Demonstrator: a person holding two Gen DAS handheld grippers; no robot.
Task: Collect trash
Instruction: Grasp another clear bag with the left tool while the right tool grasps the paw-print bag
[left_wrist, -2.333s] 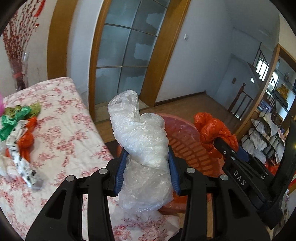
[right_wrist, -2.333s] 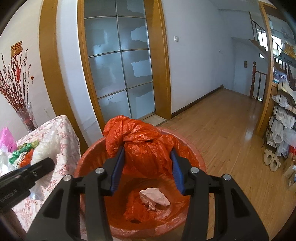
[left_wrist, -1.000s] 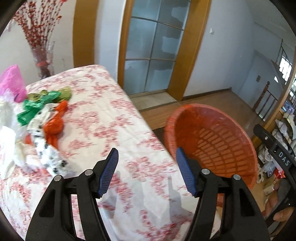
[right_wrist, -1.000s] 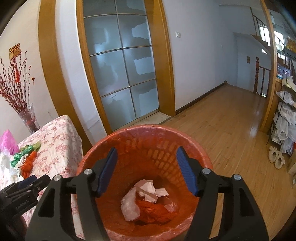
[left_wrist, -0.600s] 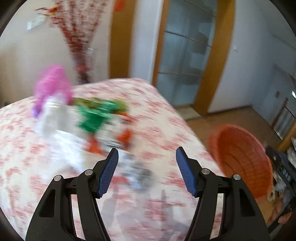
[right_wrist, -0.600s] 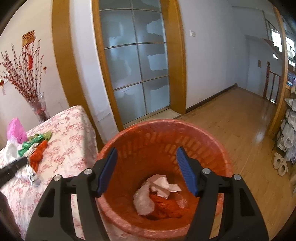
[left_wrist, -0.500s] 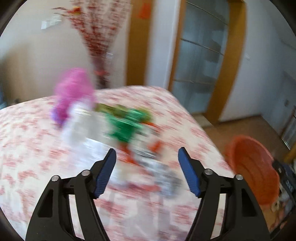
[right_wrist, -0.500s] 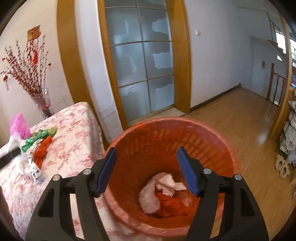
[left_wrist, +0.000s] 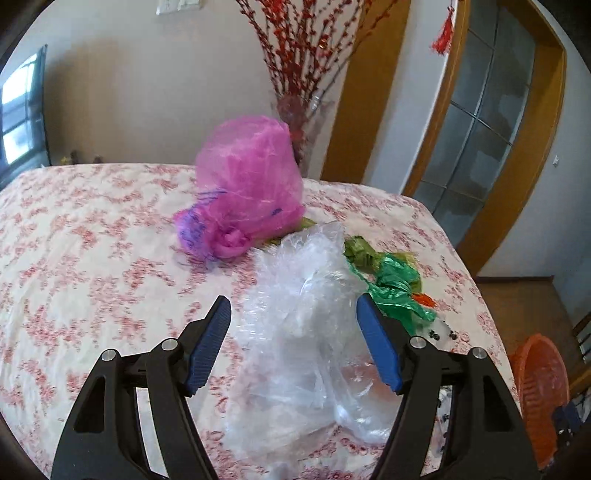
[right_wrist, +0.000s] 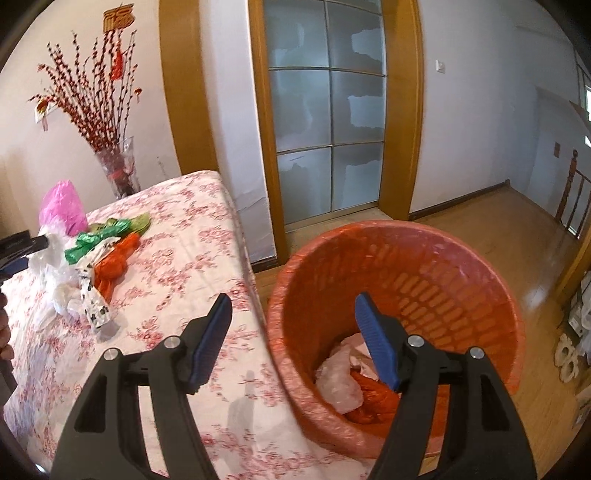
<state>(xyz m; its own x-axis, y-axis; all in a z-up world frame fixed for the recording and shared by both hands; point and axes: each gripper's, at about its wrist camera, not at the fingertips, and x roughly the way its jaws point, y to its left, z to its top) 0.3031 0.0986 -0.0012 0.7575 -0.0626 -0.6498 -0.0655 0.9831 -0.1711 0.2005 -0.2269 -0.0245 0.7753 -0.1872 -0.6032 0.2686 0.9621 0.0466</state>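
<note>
A crumpled clear plastic bag (left_wrist: 306, 314) lies on the flowered tablecloth (left_wrist: 92, 240). My left gripper (left_wrist: 292, 306) hangs open around it, and its blue pads do not press on it. Behind the clear bag sit a pink bag (left_wrist: 247, 195) and a green bag (left_wrist: 395, 284). My right gripper (right_wrist: 292, 302) stands open and empty over the gap between the table's edge and the orange basket (right_wrist: 443, 258). Inside the basket lie a pale bag (right_wrist: 338, 380) and an orange bag (right_wrist: 373, 391). An orange bag (right_wrist: 114, 266) and a patterned white bag (right_wrist: 92, 299) lie on the table.
A glass vase with red branches (right_wrist: 118, 173) stands at the table's far corner by the wall. The basket (left_wrist: 539, 387) sits on the wooden floor off the table's right end. Glass-panelled doors (right_wrist: 328, 129) are behind it.
Both grippers have let go of their bags, which now lie in the basket. The left gripper has swung left from the basket to the pile on the table. The right gripper has drifted left.
</note>
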